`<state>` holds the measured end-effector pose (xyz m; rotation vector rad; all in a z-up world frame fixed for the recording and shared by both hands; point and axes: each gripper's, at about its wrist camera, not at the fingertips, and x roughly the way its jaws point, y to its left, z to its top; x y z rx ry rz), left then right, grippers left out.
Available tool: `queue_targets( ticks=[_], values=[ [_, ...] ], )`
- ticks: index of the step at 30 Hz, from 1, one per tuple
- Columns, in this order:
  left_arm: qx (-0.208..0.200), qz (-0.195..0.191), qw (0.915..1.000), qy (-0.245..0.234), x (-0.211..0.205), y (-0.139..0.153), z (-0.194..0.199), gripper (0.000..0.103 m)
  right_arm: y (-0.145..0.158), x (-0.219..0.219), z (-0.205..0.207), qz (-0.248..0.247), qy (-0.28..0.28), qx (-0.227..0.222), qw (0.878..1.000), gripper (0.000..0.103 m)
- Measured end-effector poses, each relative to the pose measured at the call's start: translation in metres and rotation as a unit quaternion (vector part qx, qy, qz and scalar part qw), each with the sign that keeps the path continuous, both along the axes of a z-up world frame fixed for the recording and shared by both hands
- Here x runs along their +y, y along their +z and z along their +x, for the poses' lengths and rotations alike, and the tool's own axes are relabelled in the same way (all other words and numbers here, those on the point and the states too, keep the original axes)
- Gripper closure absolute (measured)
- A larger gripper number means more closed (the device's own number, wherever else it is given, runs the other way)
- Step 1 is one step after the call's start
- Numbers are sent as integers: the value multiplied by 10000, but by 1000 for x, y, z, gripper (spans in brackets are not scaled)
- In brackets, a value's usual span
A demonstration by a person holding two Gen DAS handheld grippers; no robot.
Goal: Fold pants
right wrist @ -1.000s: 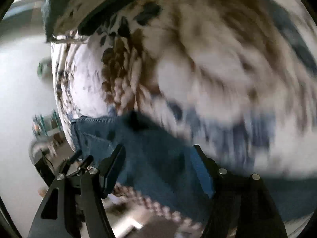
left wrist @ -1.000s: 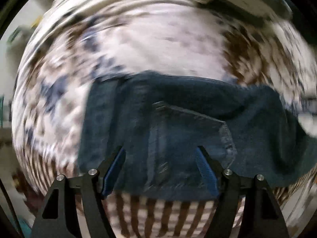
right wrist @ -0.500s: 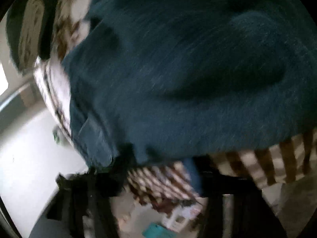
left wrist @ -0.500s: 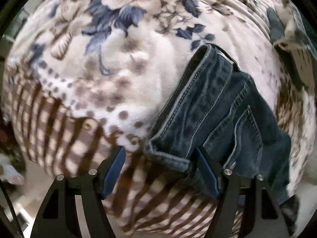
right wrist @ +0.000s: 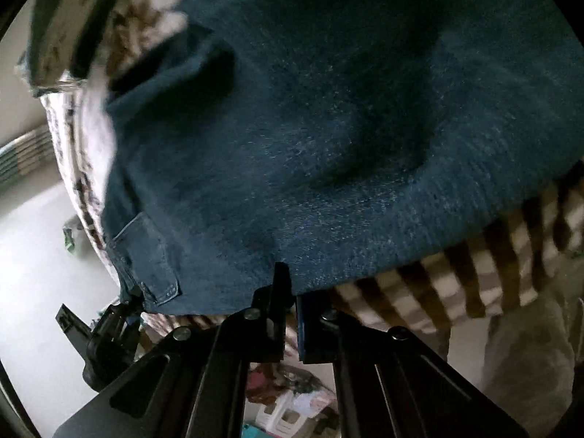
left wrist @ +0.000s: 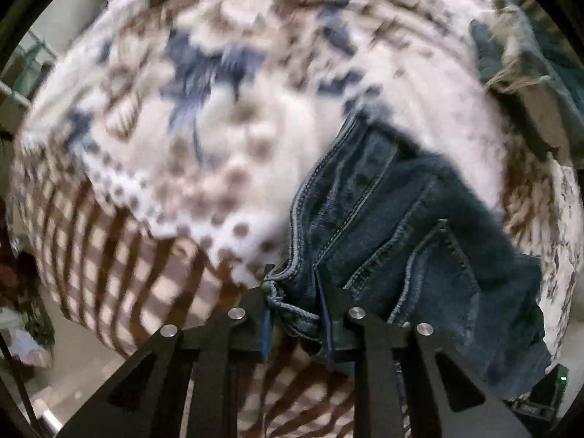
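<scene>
While the jeans (left wrist: 412,241) lie bunched at the near edge of the bed (left wrist: 226,138), no finished fold is seen. Their waistband corner is being pinched by the closing left claw (left wrist: 296,323); the right claw (right wrist: 291,314), pressed together, grips the hem. Floral bedding, checked border, cluttered floor.

The pants (left wrist: 412,241) are lying on the blanket (left wrist: 204,168) at its near edge, waistband corner hanging over that edge; another folded cloth (left wrist: 518,73) is lying toward the blanket's far right corner
</scene>
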<state>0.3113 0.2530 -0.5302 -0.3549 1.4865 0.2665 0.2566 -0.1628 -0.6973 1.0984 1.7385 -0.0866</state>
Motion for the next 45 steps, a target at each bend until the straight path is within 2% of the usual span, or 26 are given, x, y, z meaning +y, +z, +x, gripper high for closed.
queue_targets(
  ticks=[1, 3, 5, 6, 8, 10, 13, 14, 15, 18, 19, 20, 21, 22, 25, 27, 29, 30, 32, 33, 34, 36, 38, 40, 43, 45],
  values=[
    [136, -25, 9999, -40, 0, -6, 1, 78, -11, 1, 3, 69, 7, 68, 10000, 95],
    [234, -36, 9997, 56, 5, -1, 3, 70, -27, 1, 9, 215, 134, 292, 9993, 76],
    [134, 145, 9998, 6, 2, 19, 0, 65, -23, -2, 11, 481, 268, 405, 9977, 42],
    [45, 289, 9995, -75, 0, 32, -4, 63, -13, -3, 13, 557, 446, 403, 9966, 36],
    [-174, 801, 9961, -335, -17, 60, -10, 60, 18, -4, 24, 703, 912, 199, 9932, 35],
    [-358, 906, 9931, -652, -44, 73, -6, 58, 47, -7, 47, 704, 1269, -239, 9891, 35],
    [-486, 833, 9886, -1154, -92, 69, 13, 57, 82, -14, 104, -32, 2136, -1151, 9701, 35],
    [-462, 766, 9876, -1292, -108, 62, 22, 57, 87, -15, 126, -464, 2453, -1443, 9575, 35],
    [-430, 655, 9866, -1431, -124, 54, 32, 57, 85, -15, 142, -679, 2661, -1575, 9486, 35],
    [-295, 465, 9817, -1822, -167, 26, 53, 57, 51, -3, 189, -814, 3407, -1463, 9251, 35],
    [-250, 453, 9797, -1936, -181, 18, 60, 57, 35, 3, 196, -890, 3776, -1271, 9129, 42],
    [-224, 438, 9777, -2043, -194, 10, 63, 57, 25, 7, 200, -1022, 3978, -1222, 9035, 76],
    [-204, 407, 9756, -2146, -203, 2, 68, 57, 17, 11, 202, -1040, 4156, -1220, 8953, 98],
    [-161, 494, 9734, -2229, -211, -8, 71, 57, 14, 10, 202, -958, 4144, -1196, 8971, 98],
    [-44, 652, 9681, -2419, -218, -27, 74, 57, 30, -6, 204, -1014, 3699, -1458, 9120, 99],
    [-87, 566, 9688, -2409, -215, -29, 74, 56, 28, -31, 200, -846, 3095, -1386, 9369, 99],
    [-59, 549, 9691, -2404, -213, -30, 75, 56, 15, -47, 194, -867, 2725, -1216, 9505, 99],
    [-38, 542, 9698, -2377, -212, -29, 76, 56, 7, -53, 194, -716, 2516, -1103, 9589, 99],
    [-10, 530, 9713, -2320, -211, -26, 78, 56, -4, -62, 196, -454, 2325, -893, 9674, 97],
    [-13, 542, 9715, -2307, -210, -25, 78, 56, -3, -62, 198, -369, 2349, -915, 9670, 94],
    [-22, 560, 9716, -2300, -211, -25, 80, 56, 7, -61, 197, -287, 2414, -1085, 9639, 92],
    [-30, 595, 9711, -2312, -211, -23, 78, 56, 30, -56, 205, 92, 2482, -1574, 9558, 78],
    [-56, 650, 9699, -2345, -212, -20, 76, 56, 44, -40, 217, 473, 2706, -1867, 9432, 29],
    [-78, 695, 9691, -2365, -214, -21, 74, 56, 38, -11, 229, 865, 3232, -1958, 9218, 25],
    [-116, 755, 9684, -2372, -217, -20, 71, 56, 1, 33, 241, 1090, 3800, -1612, 9043, 27],
    [-120, 786, 9682, -2371, -220, -19, 67, 57, -21, 55, 236, 1213, 4300, -1355, 8843, 29]
  ],
)
